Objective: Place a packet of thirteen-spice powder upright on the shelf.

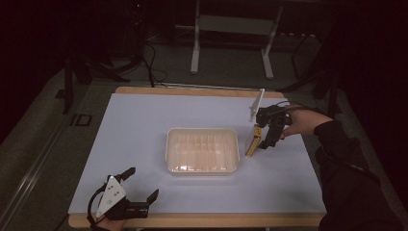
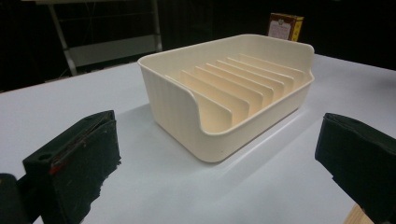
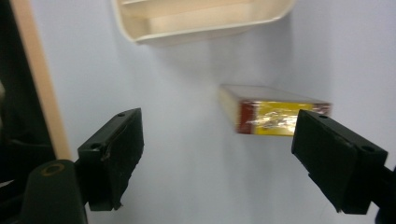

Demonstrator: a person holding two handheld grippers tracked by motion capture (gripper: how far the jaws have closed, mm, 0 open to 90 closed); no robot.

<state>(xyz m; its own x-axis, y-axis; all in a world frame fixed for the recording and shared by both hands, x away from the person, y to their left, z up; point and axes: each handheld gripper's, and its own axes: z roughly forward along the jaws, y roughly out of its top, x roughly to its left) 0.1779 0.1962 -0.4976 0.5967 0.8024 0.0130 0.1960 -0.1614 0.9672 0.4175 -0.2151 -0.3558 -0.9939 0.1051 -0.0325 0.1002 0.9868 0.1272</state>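
A cream tray [image 1: 169, 153] with upright dividers inside sits at the middle of the white table [image 1: 134, 120]. Just right of it a small yellow and brown box [image 1: 253, 140] stands on edge. My right gripper [image 1: 264, 136] is beside the box, tilted down toward it. In the right gripper view the box [image 3: 273, 112] lies ahead between the wide-apart jaws, close to the right one, untouched, so the right gripper [image 3: 219, 140] is open. My left gripper [image 1: 140, 184] rests open at the table's front left. It [image 2: 219, 140] faces the tray [image 2: 224, 135], with the box [image 2: 285, 25] behind.
The table's wooden edge [image 1: 192, 220] runs along the front and also [image 3: 37, 84] beside my right gripper. Behind the table stand a metal frame's legs [image 1: 195, 53] and cables [image 1: 151, 62] on the dark floor. Bare white surface surrounds the tray.
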